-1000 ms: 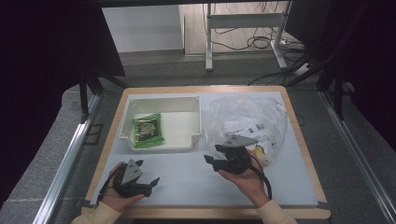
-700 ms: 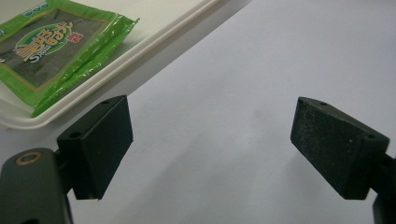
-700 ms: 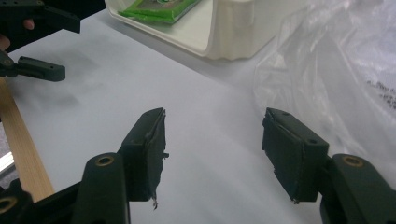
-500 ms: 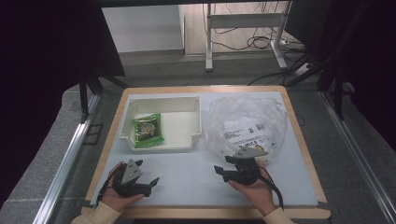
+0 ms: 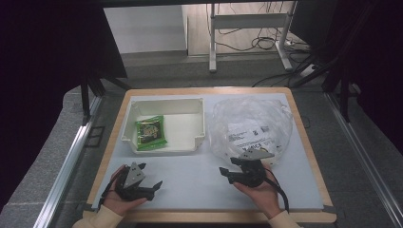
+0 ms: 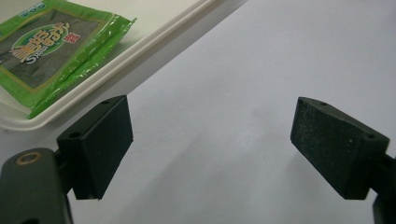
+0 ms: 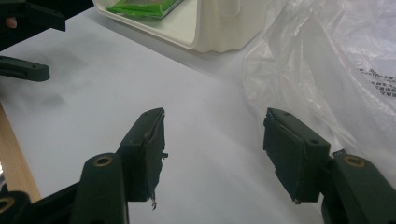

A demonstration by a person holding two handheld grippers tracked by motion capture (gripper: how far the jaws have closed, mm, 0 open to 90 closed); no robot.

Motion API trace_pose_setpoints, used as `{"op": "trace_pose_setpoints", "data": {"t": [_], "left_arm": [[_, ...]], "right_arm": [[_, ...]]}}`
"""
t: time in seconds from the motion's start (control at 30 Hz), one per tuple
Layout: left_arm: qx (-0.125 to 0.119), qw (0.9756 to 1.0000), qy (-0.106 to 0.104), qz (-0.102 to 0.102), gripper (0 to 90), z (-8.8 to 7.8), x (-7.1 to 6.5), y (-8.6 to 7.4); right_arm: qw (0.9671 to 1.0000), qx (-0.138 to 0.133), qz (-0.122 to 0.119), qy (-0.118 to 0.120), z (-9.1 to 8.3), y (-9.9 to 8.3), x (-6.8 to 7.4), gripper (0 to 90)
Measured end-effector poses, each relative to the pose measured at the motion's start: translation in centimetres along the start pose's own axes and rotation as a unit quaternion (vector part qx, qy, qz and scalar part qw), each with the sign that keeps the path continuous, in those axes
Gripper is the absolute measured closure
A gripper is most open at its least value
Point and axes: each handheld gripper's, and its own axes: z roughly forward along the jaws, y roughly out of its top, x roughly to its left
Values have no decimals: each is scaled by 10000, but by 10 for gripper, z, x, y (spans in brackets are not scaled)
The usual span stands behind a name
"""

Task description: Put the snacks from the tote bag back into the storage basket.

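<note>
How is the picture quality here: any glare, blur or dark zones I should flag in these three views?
High view: the white table mat is evenly lit, the surroundings fall into deep black, and the clear plastic bag shows mild sheen. Left gripper view: sharp on the green packet, soft shadows under the jaws. Right gripper view: the bag is bright and washed out, the white tray slightly soft.

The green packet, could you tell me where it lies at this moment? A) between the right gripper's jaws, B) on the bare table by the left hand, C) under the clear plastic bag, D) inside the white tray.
D: the green packet lies flat inside the white tray, apart from both grippers, and the left gripper view shows it resting on the tray's floor as well.
</note>
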Motion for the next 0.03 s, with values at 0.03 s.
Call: {"op": "trace_pose_setpoints", "data": {"t": [0.03], "left_arm": [[0,10000,0,0,128,0,0,0]], "right_arm": [[10000,-15,-20,-7,0,0,1,393]]}}
